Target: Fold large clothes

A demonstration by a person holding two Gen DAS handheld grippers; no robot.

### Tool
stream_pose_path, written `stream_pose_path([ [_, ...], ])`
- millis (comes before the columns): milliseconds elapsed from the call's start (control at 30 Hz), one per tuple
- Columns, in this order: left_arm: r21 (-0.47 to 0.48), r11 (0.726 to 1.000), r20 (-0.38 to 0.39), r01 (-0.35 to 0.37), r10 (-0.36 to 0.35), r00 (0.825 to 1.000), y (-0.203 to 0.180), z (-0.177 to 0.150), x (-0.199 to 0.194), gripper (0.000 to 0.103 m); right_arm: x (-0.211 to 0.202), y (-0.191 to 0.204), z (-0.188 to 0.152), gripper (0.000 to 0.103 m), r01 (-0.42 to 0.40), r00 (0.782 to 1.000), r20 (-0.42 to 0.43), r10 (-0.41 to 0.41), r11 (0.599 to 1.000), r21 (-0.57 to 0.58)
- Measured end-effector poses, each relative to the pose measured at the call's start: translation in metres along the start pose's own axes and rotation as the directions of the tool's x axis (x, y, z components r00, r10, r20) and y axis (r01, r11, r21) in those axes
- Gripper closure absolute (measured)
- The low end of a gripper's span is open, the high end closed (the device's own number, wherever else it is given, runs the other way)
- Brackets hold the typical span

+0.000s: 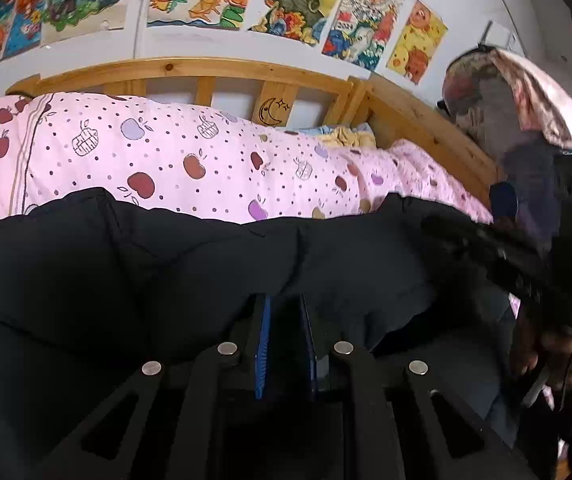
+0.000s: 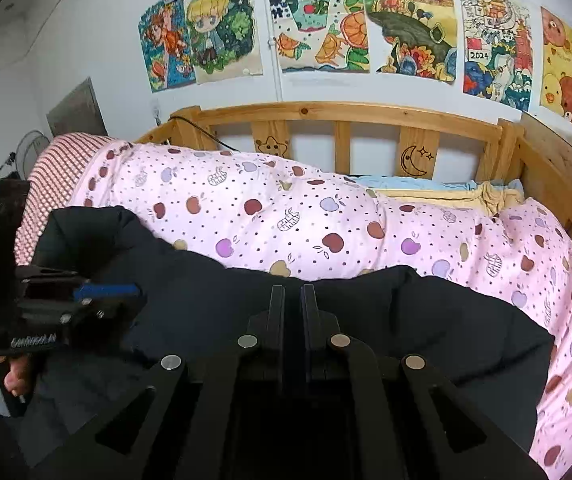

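While the left tongs (image 1: 286,312) pinch a fold of the puffy black quilted jacket (image 1: 126,272) lying on the pink apple-print quilt (image 1: 166,152) ahead, the right tongs (image 2: 293,296) sit nearly closed over it, grip unclear, beneath a drawing marked "2024" (image 2: 479,55).

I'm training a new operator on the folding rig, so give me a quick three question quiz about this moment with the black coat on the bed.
1. True or false: the black coat lies on a plain white sheet.
2. The left gripper's fingers are: A) spread wide, B) close together on coat fabric.
3. What symbol is burned into the wooden bed rail beside the star?

Key: 1 false, it lies on a pink apple-print quilt. 2 B. 3 a crescent moon.
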State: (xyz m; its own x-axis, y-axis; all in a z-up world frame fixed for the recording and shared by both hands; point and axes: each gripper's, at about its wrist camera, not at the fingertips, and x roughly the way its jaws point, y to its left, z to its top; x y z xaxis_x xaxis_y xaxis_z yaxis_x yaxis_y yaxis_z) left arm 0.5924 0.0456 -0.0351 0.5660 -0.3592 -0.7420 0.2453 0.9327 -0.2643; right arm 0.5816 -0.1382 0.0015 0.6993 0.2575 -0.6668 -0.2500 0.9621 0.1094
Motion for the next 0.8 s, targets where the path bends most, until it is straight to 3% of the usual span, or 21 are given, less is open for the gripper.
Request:
stream_pose_path([
  [100,0.036,0.999,-0.020,-0.002,0.003,1.000,-0.001,-0.002,0.004,0.088,0.022,-0.005,-0.004,0.096,-0.072,0.994,-0.079,0.076,0.996,0.046],
  [200,0.053,0.998,-0.036,0.025,-0.023,0.999,0.002,-0.003,0.005,0.088,0.030,-0.004,-0.013,0.096,-0.090,0.990,-0.105,0.092,0.996,0.021],
  [367,0.104,0.991,-0.107,0.087,-0.076,0.991,0.007,-0.007,0.018,0.089,0.053,-0.001,-0.029,0.096,-0.137,0.960,-0.249,0.130,0.991,-0.011],
  [500,0.148,0.985,-0.150,0.084,-0.061,0.987,0.004,-0.012,0.028,0.090,0.061,-0.003,-0.041,0.096,-0.180,0.939,-0.293,0.180,0.983,0.028],
  [633,0.147,0.983,-0.144,0.106,-0.085,0.986,0.005,-0.019,0.034,0.090,0.061,0.003,-0.048,0.096,-0.200,0.922,-0.343,0.179,0.979,-0.026],
  [800,0.161,0.984,-0.165,0.071,-0.044,0.985,0.003,-0.021,0.051,0.091,0.085,0.001,-0.058,0.099,-0.191,0.916,-0.359,0.179,0.982,0.001],
])
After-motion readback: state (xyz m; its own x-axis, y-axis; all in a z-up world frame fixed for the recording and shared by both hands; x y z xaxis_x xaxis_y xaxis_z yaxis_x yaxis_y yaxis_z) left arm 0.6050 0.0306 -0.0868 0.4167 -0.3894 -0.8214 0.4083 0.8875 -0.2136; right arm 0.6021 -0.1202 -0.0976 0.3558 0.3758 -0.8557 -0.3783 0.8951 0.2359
